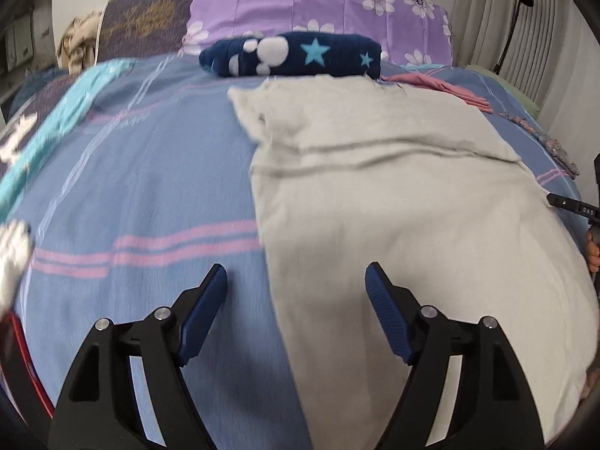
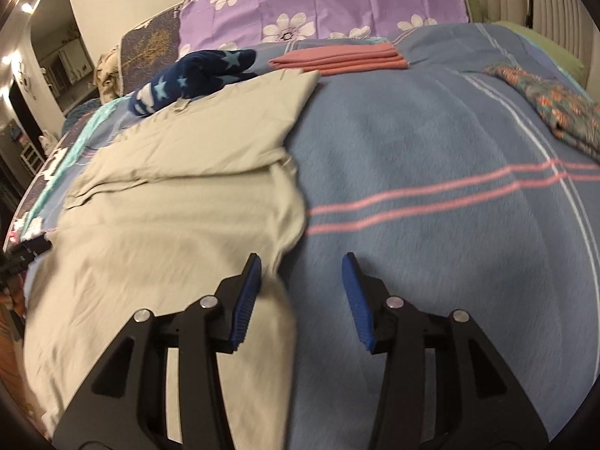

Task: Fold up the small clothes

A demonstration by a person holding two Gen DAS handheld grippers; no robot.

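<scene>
A beige garment [image 1: 393, 195] lies spread flat on the blue striped bed cover [image 1: 150, 172], its top part folded over. My left gripper [image 1: 296, 281] is open and empty, straddling the garment's left edge near its bottom. The garment [image 2: 176, 202] also shows in the right wrist view. My right gripper [image 2: 302, 268] is open and empty, straddling the garment's right edge, its left finger over the cloth. The tip of the right gripper [image 1: 573, 206] shows at the far right edge of the left wrist view.
A navy star-patterned bundle [image 1: 296, 54] lies behind the garment. A folded pink cloth [image 2: 337, 58] sits at the back. A patterned floral cloth [image 2: 551, 101] lies on the right. A turquoise item [image 1: 63, 112] lies on the left. Purple flowered pillows [image 1: 322, 3] stand at the head.
</scene>
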